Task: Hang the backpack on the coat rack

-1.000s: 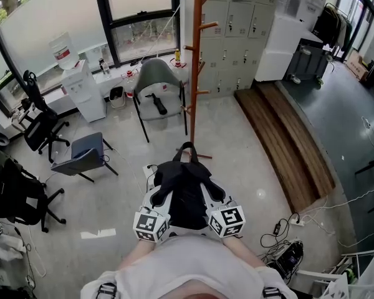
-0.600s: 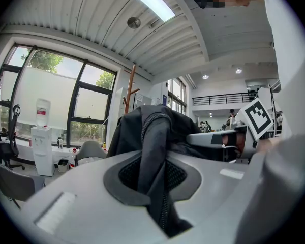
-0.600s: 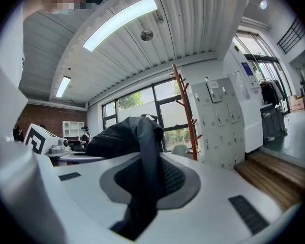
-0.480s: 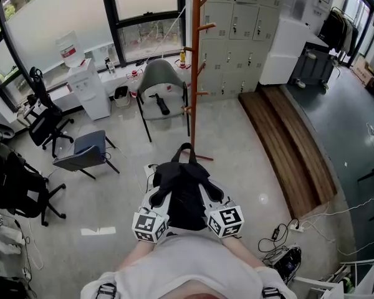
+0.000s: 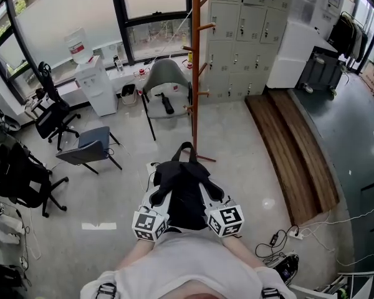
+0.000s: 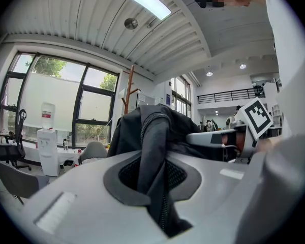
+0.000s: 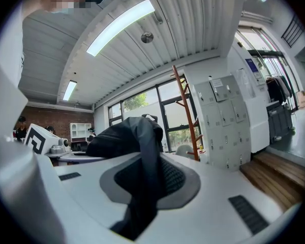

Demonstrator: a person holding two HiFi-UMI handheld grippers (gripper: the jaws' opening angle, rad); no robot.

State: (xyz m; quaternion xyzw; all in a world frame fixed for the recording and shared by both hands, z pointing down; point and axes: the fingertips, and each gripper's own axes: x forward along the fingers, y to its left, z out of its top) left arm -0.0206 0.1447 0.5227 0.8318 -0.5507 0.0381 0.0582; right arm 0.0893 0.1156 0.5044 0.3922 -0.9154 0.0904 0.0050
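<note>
A black backpack (image 5: 183,189) hangs in front of me between both grippers, its top handle pointing toward the coat rack. The left gripper (image 5: 158,197) is shut on a dark strap of the backpack (image 6: 151,136); the fabric fills the gap between its jaws. In the same way the right gripper (image 5: 210,195) is shut on the other strap of the backpack (image 7: 133,136). The wooden coat rack (image 5: 196,73), a tall orange-brown pole with short pegs, stands just beyond the backpack. It also shows as the coat rack (image 6: 128,88) and the coat rack (image 7: 186,112) in the two gripper views.
A grey chair (image 5: 166,80) stands left of the rack. Further left are a water dispenser (image 5: 93,83), a folding chair (image 5: 87,151) and black office chairs (image 5: 50,112). Grey lockers (image 5: 243,23) line the back wall. A wooden platform (image 5: 293,148) and floor cables (image 5: 277,242) lie at the right.
The room has slid slightly to the right in the head view as I moved. Both grippers and the backpack keep their places before me, with the grips unchanged.
</note>
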